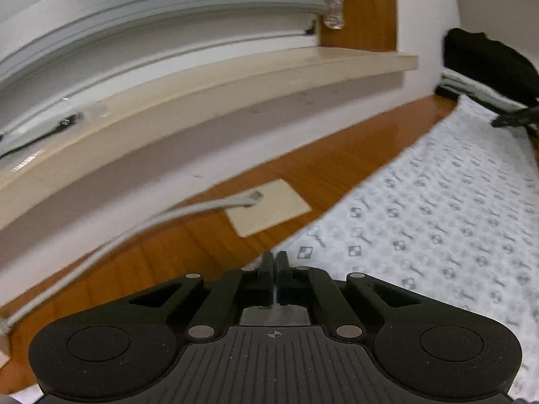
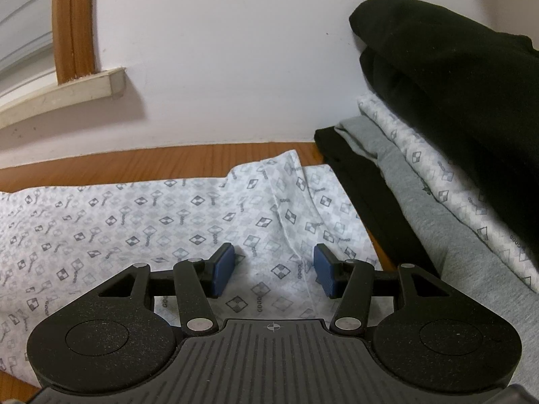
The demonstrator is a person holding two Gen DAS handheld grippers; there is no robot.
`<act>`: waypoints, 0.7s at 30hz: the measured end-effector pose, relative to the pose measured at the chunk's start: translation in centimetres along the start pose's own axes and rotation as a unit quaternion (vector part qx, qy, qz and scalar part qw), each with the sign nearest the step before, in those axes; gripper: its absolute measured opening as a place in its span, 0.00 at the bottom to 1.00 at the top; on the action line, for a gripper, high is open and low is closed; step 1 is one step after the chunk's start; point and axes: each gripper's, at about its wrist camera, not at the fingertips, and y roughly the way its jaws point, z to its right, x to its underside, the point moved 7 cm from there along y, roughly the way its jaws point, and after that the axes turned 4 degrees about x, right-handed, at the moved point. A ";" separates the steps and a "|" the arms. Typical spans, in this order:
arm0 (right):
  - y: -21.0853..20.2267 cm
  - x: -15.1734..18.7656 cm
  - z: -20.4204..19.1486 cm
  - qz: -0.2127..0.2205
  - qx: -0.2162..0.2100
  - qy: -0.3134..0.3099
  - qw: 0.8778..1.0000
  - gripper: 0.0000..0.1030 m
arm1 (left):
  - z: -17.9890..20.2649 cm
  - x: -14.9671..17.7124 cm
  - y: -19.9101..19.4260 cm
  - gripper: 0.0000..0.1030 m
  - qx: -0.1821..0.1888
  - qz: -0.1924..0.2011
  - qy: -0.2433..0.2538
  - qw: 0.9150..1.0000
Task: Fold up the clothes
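A white cloth with a grey diamond print (image 2: 161, 222) lies spread on the wooden table (image 2: 101, 160). My right gripper (image 2: 274, 269) hovers just over its right part, near a seam, blue pads apart and nothing pinched between them. In the left wrist view the same cloth (image 1: 438, 222) stretches away to the right. My left gripper (image 1: 276, 259) sits at its near edge with the black fingers pressed together, and a pale sliver of fabric shows between them. The picture is blurred there.
A stack of folded clothes (image 2: 438, 175) stands right of the cloth against the white wall, with black pieces, a grey one and a patterned one. A beige card (image 1: 269, 207) and a grey cable (image 1: 134, 225) lie on the bare wood under the window sill (image 1: 202, 77).
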 end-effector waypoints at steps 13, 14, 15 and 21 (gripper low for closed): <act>0.0 -0.1 0.0 0.000 0.000 -0.001 1.000 0.50 | 1.6 -2.4 -0.5 0.54 -0.018 0.024 -0.033 0.999; 0.0 -0.1 0.0 0.000 0.000 -0.001 1.000 0.50 | 1.9 -2.5 -0.4 0.55 -0.010 0.028 -0.037 0.999; 0.0 -0.1 0.0 0.001 -0.001 -0.001 1.000 0.50 | 2.3 -2.6 -0.4 0.57 -0.001 0.032 -0.042 0.999; -0.1 0.0 -0.1 0.001 -0.003 -0.002 1.000 0.52 | 4.4 -3.0 0.1 0.60 0.049 0.053 -0.067 0.995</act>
